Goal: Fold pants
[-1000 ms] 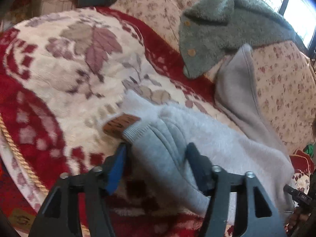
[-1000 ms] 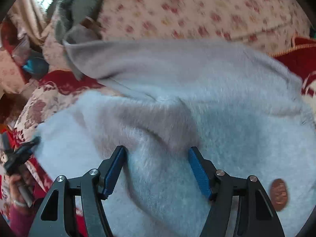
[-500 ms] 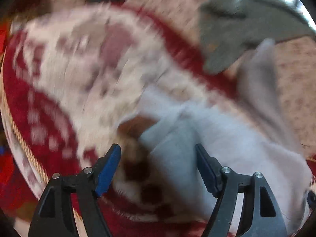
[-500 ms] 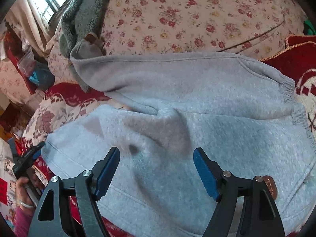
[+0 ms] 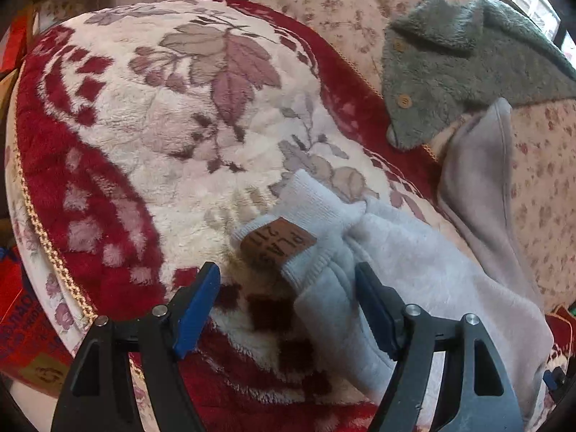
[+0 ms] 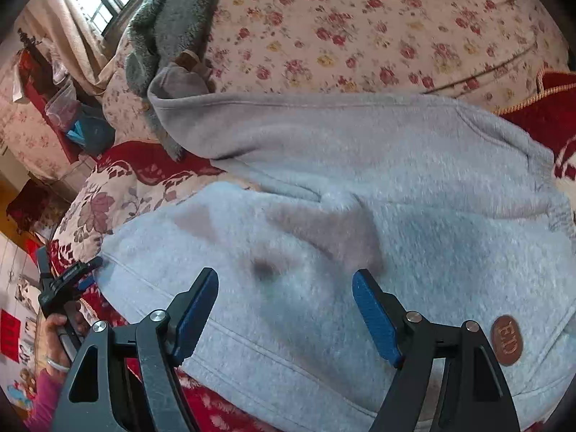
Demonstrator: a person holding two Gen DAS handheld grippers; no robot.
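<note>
Grey fleece pants (image 6: pixel 360 237) lie spread, legs splayed apart

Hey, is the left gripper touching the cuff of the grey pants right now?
Cannot tell. In the left wrist view the left gripper is open around the cuff, but no gap or contact shows plainly.

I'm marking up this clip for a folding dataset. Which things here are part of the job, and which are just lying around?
Part of the job:
- grey pants
- left gripper, open
- right gripper, open

Lying about:
- green fleece jacket
- red leaf-pattern blanket
- floral bedspread
</note>
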